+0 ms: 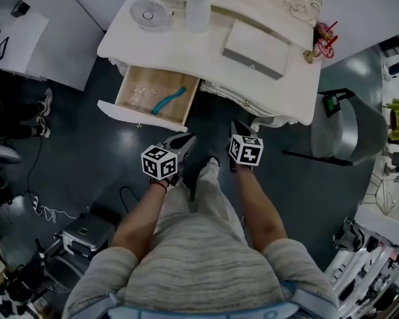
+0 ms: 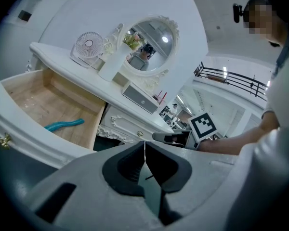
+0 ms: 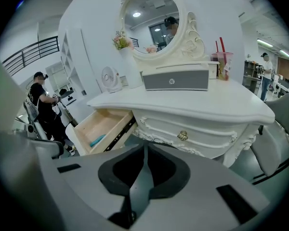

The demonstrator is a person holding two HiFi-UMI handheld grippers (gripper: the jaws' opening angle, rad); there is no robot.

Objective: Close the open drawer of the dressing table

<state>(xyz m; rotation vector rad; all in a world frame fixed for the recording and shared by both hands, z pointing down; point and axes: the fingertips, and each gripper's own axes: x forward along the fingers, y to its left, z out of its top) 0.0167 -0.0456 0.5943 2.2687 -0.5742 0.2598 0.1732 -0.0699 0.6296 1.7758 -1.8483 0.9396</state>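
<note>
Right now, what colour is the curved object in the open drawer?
Curved object is teal; clearest in head view.

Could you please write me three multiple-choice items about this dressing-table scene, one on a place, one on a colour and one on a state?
1. Where on the dressing table does the small fan stand?
A. At the end above the open drawer
B. At the opposite end
C. Inside the drawer

2. What colour is the curved thing lying in the open drawer?
A. Red
B. Teal
C. Yellow

3. How do the jaws of the left gripper stand?
A. Wide apart
B. Clamped on the drawer's knob
C. Together, with nothing between them

Answers:
1 A: the head view shows the fan on the tabletop just above the pulled-out drawer.
2 B: it shows teal against the pale wood.
3 C: the left gripper view shows the jaws meeting with nothing between them.
</note>
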